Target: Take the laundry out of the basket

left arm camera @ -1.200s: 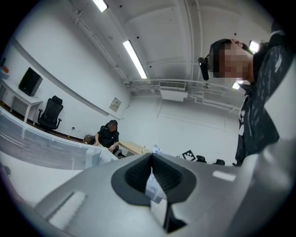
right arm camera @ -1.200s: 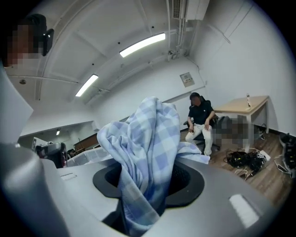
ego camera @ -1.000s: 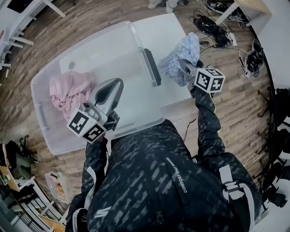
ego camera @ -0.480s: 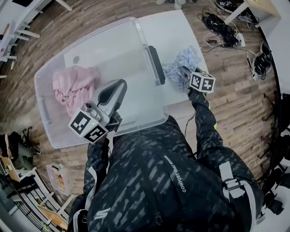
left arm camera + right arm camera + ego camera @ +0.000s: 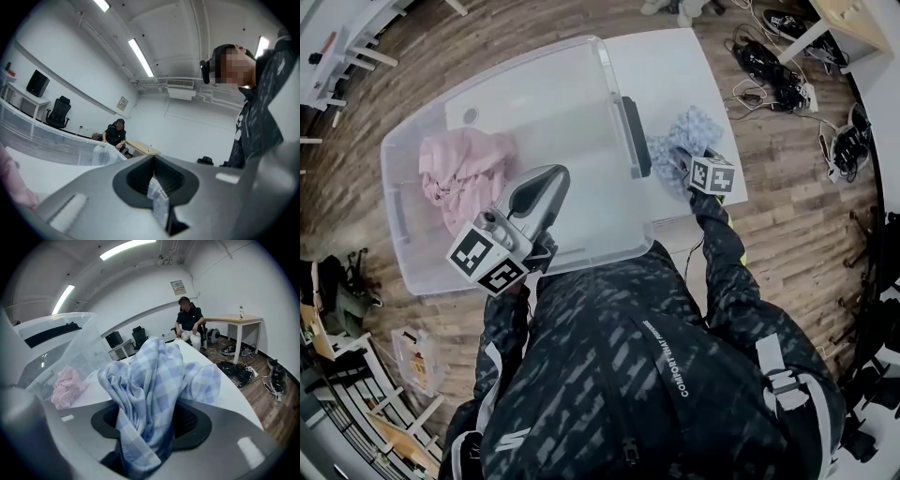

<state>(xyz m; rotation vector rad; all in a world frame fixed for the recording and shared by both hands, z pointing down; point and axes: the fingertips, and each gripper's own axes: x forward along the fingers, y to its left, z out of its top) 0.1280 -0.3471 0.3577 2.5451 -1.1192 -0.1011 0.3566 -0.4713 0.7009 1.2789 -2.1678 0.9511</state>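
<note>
1. Already out of the basket (image 5: 562, 122): a blue cloth (image 5: 684, 141), checked, bunched over the white table (image 5: 675, 66) just right of the basket's right wall. Touching the tabletop or not, hard to tell.
2. Clenched on that blue cloth: the right gripper (image 5: 682, 161), just beside the dark handle (image 5: 633, 136) on the basket's right rim, with its marker cube on the side away from the basket.
3. From the right gripper view: both jaws of the right gripper (image 5: 147, 427) pressed onto the blue cloth (image 5: 150, 380), with folds rising out of the dark pads and fanning wide above them.
4. Inside the basket, toward its left end: a pink garment (image 5: 464, 178), crumpled, well apart from the right gripper. Also seen through the basket's clear wall in the right gripper view, as a pink garment (image 5: 65, 385) lying low.
5. Over the basket's near half: the left gripper (image 5: 553, 178), tip pointing toward the basket's far right corner, just right of the pink garment and not on it.
6. From the left gripper view: jaws of the left gripper (image 5: 157, 185) drawn together, only a thin slit between the dark pads.
7. Beyond the basket's far right corner, on the wooden floor past the table: a tangle of cables (image 5: 769, 70).
8. Far beyond the basket in the right gripper view: a person (image 5: 190, 324) seated by a desk.
</note>
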